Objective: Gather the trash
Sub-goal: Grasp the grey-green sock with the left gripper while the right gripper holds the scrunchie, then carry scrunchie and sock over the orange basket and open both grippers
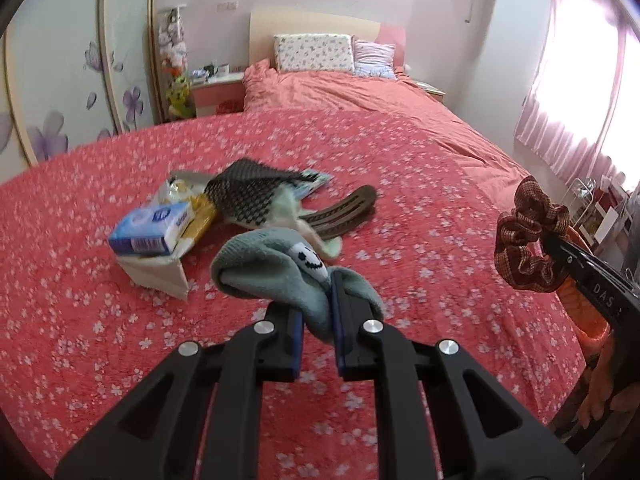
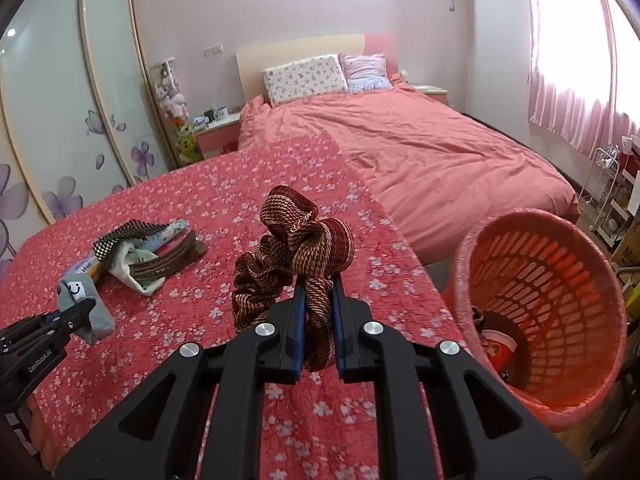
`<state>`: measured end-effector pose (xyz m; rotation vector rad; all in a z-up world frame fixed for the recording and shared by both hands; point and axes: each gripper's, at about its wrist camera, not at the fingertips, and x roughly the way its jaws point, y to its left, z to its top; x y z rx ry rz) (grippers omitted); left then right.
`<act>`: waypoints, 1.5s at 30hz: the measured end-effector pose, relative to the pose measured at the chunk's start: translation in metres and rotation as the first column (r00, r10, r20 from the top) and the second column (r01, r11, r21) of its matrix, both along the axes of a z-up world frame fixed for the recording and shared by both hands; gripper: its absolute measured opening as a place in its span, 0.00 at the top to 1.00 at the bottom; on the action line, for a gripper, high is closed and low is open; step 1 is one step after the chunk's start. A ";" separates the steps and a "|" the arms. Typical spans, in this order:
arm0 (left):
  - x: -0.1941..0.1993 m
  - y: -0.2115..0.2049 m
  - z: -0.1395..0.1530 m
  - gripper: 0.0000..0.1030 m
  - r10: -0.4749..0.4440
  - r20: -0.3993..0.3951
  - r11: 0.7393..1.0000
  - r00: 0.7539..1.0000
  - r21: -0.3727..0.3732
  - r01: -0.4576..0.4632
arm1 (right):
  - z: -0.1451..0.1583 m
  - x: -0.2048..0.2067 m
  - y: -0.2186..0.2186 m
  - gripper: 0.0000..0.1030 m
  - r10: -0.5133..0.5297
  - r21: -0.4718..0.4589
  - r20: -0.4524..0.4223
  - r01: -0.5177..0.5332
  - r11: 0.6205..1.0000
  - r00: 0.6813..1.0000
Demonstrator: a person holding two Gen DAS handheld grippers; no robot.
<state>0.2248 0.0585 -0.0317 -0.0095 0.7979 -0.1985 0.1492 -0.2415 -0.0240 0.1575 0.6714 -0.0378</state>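
Two loads are in the air at once. One, the left hand-held gripper (image 1: 316,312), is clamped on a grey-green sock (image 1: 276,268) above the flowered bedspread (image 1: 120,320); the right hand-held gripper (image 2: 318,312) pinches a brown scrunchie (image 2: 292,244) by one fold. An orange basket (image 2: 552,280) stands at four o'clock of the scrunchie, beside the bed. Its thin pinch could slip in a fast swing, dropping it short of the rim. More litter, a tissue pack (image 1: 152,230) among it, lies at eleven o'clock of the sock.
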 end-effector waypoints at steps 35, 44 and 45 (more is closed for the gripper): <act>-0.015 -0.134 0.019 0.88 -0.238 0.043 0.971 0.970 0.040 0.236 | 0.012 -0.066 -0.081 0.88 -0.169 0.017 0.119 0.168 0.986 0.978; -0.014 -0.177 0.018 0.88 -0.305 0.047 0.952 0.951 0.047 0.303 | 0.012 -0.074 -0.116 0.88 -0.257 0.037 0.128 0.254 0.966 0.958; -0.014 -0.182 0.018 0.88 -0.312 0.047 0.950 0.949 0.046 0.310 | 0.012 -0.075 -0.119 0.88 -0.265 0.037 0.128 0.262 0.964 0.956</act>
